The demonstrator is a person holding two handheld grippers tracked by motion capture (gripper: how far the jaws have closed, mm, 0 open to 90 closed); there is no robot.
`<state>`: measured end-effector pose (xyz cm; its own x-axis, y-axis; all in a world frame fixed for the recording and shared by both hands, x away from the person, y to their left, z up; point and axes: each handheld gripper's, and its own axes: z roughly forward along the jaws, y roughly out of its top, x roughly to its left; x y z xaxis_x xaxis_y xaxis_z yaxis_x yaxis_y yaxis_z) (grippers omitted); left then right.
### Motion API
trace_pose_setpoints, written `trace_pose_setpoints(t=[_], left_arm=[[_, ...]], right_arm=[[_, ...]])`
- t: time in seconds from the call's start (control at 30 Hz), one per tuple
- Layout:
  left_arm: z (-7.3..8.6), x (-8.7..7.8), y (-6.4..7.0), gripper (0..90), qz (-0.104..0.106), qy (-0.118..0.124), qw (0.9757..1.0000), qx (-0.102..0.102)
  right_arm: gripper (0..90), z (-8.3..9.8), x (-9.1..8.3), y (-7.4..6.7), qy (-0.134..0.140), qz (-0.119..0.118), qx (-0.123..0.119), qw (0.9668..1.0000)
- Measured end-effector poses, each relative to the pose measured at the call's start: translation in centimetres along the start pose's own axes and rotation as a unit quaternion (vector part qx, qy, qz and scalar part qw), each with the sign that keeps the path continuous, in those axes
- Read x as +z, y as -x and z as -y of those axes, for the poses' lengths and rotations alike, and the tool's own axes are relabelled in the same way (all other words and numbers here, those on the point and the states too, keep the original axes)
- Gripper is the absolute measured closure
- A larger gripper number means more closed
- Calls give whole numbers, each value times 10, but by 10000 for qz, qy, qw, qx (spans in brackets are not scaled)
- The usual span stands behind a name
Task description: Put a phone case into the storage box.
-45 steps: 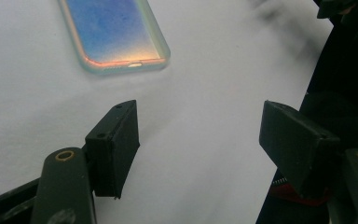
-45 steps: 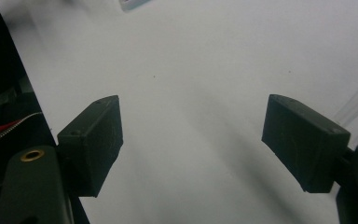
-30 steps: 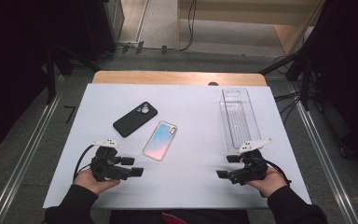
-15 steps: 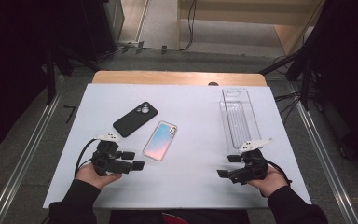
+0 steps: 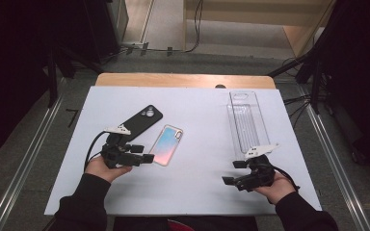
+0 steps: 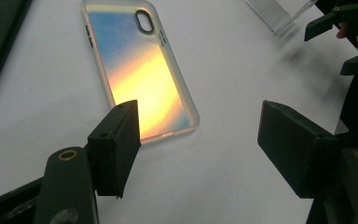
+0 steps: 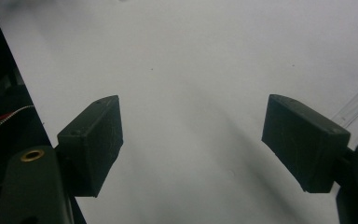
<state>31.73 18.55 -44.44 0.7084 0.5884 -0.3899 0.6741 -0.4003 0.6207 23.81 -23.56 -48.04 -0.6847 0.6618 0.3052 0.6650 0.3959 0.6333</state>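
Both forearms wear black sleeves (image 5: 84, 207) reaching to the wrists. Each hand carries a black gripper: the left gripper (image 5: 143, 153) and right gripper (image 5: 233, 173) alike bear a pale grey three-cornered plate (image 5: 260, 150) at 12 o'clock and trail a black cable (image 5: 92, 149). Their fingers (image 6: 115, 144) are blocky, matt black pads on arms set with brass-ringed screw holes (image 7: 31, 155).
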Motion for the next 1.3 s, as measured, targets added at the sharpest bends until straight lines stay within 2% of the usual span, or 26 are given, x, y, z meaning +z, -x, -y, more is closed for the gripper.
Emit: trace_pose_setpoints(t=[0.23, 0.3, 0.33, 0.37, 0.43, 0.57, 0.6, 0.67, 0.7, 0.73, 0.8, 0.87, 0.9, 0.97, 1.03, 1.17, 1.27, 1.3], left_arm=[[-14, 11, -4, 294, -54, 8, 10000, 6], [-17, 15, -5, 321, -50, 0, 10000, 40], [-19, 16, -5, 329, 0, 13, 10000, 12], [-21, 19, -6, 330, 136, -3, 9999, -76], [-26, 22, -6, 334, 194, 8, 9998, -81], [-31, 30, -6, 406, 36, -29, 10000, 67], [-32, 31, -6, 432, -29, -6, 10000, 35], [-32, 30, -9, 572, 13, 94, 10000, 26], [-32, 29, -10, 617, -74, 122, 9999, 57], [-31, 29, -10, 722, -111, 124, 9998, 65], [-30, 31, -14, 896, -84, -37, 10000, 30], [-25, 42, -19, 898, -38, -487, 9988, -67], [-22, 45, -19, 898, -62, -560, 9984, -75], [-16, 51, -21, 898, 76, -615, 9978, -214], [-14, 55, -24, 897, -38, -698, 9972, -251], [-11, 58, -24, 897, -262, -850, 9959, -187], [-10, 56, -24, 897, -362, -878, 9954, -105], [-9, 55, -24, 897, -377, -862, 9955, -133]], right_arm=[[184, 1, -1, 1, -25, 107, -21, 9999], [184, 1, -1, 2, -14, 121, 8, 9999], [184, 1, -1, 2, -13, 130, 21, 9999], [184, 1, -1, 3, -22, 131, 11, 9999], [184, 1, -1, 3, -24, 129, 11, 9999], [184, 1, -2, 3, -29, 198, -19, 9998], [184, 2, -2, 3, -38, 212, -31, 9998], [184, 2, -2, 4, -74, 245, -18, 9997], [184, 2, -2, 4, -76, 249, -22, 9997], [184, 2, -2, 4, -76, 246, -28, 9997], [184, 2, -2, 4, -75, 242, -32, 9997], [184, 2, -2, 4, -69, 254, -38, 9996], [184, 2, -3, 5, -38, 255, -33, 9997], [184, 2, -4, 6, -19, 235, -10, 9997], [184, 2, -6, 5, 31, 221, -7, 9998], [184, 3, -6, 6, 16, 198, -53, 9998], [184, 2, -5, 6, 25, 189, -48, 9998], [184, 2, -5, 6, 22, 190, -39, 9998]])
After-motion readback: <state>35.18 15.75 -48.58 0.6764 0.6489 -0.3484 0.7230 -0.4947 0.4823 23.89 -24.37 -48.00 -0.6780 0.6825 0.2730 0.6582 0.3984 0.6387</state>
